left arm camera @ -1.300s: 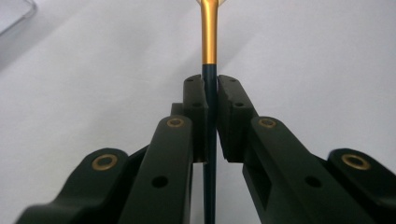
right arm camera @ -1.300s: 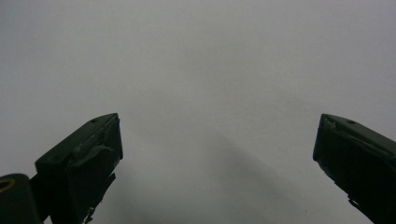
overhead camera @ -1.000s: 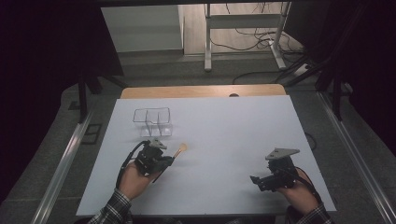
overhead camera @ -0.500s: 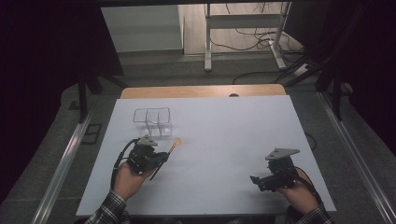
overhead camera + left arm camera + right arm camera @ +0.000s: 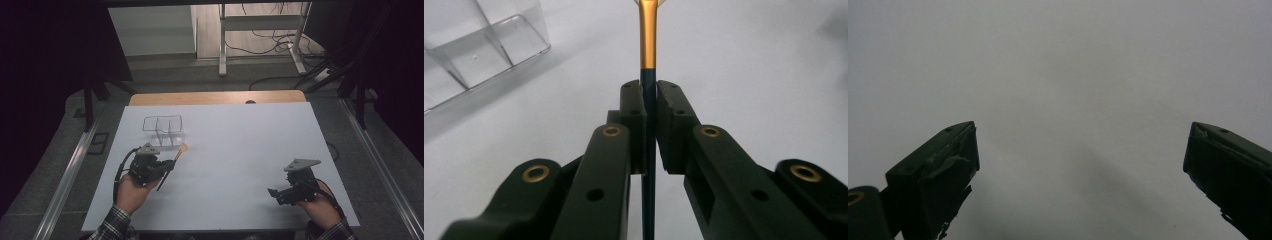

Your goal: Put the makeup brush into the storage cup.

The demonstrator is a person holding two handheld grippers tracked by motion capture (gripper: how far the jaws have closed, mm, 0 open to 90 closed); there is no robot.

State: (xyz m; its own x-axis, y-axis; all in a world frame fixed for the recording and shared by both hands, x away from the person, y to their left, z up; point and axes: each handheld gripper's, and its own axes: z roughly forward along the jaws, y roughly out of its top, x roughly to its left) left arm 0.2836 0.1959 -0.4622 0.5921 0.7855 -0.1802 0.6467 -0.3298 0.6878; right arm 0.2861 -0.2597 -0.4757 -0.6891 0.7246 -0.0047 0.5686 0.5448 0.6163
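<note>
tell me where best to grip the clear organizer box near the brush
Take the clear organizer box by its near outer wall, coming down from above with one jaw inside a compartment. It stands upright with open tops and thin rims; the brush in the left hand-held gripper lies beside it.

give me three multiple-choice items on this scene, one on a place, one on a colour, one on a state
1. Where is the clear organizer?
A. table's far left part
B. near right corner
C. on the floor

2. What colour is the brush ferrule?
A. red
B. gold
C. green

3. How do the right gripper jaws stand?
A. shut on the brush
B. shut, empty
C. open, empty

Answers: 1 A, it stands just beyond the left gripper. 2 B, gold band above the dark handle. 3 C, bare table shows between its jaws.
</note>
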